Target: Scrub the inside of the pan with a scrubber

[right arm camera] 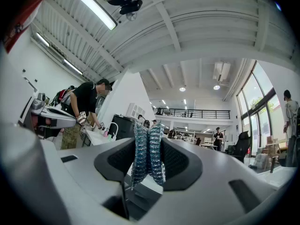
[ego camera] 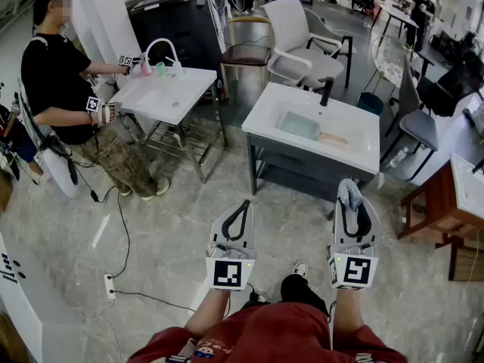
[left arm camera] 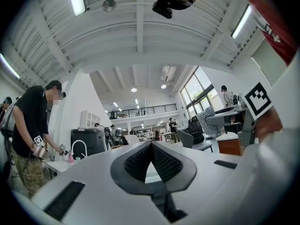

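The scrubber [ego camera: 349,194], a wad of bluish silvery mesh, is pinched in the right tool [ego camera: 352,205], whose jaws are pressed against it from both sides; in the right gripper view it stands upright between the dark pads, with its top above them and its lower end hanging below. The left tool [ego camera: 240,207] has nothing in it, and its jaws meet at the tips with only a small triangular gap behind them. Both tools are held out over the grey floor [ego camera: 174,225], side by side and well apart, pointing towards a white bench [ego camera: 355,156]. A greenish basin [ego camera: 297,125] is sunk in the middle of this bench, a black tap [ego camera: 326,91] stands at the far edge, and a tan thing [ego camera: 333,138], too small to tell, lies at the basin's right end. Further left, another person [ego camera: 57,74] bends over a second white bench [ego camera: 162,100], with marker cubes at the hands. A white chair [ego camera: 299,40] stands beyond the benches
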The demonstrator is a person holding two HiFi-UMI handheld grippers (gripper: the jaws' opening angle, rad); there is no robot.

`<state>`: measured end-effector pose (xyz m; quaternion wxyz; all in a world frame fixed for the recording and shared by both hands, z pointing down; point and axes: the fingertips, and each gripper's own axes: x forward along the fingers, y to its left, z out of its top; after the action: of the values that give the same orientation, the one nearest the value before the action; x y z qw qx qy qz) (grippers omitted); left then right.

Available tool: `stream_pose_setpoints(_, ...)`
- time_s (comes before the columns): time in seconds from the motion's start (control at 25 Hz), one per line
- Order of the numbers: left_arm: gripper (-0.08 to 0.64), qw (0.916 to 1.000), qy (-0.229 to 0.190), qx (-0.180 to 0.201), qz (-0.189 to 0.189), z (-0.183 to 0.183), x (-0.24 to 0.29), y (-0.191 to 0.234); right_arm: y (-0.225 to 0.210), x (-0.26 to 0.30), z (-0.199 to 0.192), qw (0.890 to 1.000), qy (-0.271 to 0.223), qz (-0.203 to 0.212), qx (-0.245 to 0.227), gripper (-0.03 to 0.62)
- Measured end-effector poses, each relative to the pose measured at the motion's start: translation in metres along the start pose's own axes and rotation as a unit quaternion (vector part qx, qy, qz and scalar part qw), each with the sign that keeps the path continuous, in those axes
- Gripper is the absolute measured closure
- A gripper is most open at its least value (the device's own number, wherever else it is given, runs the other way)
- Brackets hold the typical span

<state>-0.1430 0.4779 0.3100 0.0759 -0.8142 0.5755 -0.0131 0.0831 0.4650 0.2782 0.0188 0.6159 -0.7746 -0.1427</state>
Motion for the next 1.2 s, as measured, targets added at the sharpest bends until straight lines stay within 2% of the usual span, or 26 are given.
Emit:
stream_pose_setpoints(0.16, 0.552, 0.9999, 0.002, -0.005, 0.013, -0.001, -0.013, 0.004, 0.008, -0.008, -0.003, 1.0, 0.006, 0.012, -0.005, 0.414)
stream_pose_setpoints(0.4, 0.552, 0.9999, -0.01, -0.011, 0.002, 0.004, -0.017, -0.002, 0.007, -0.022, -0.002, 1.0, 0.003, 0.003, 0.001, 0.414)
stream_pose_setpoints(0.72, 0.552, 0.9999, -0.011, -0.006, 0.006, 0.012, -0.025, -0.005, 0.003, -0.029, -0.003, 0.999, -0.011, -0.005, 0.031, 0.414)
stream_pose_setpoints(1.2, 0.552, 0.9998, -0.01, -0.009, 0.017, 0.018, 0.005, -0.01, -0.018, -0.004, -0.013, 0.998, -0.018, 0.009, 0.054, 0.414)
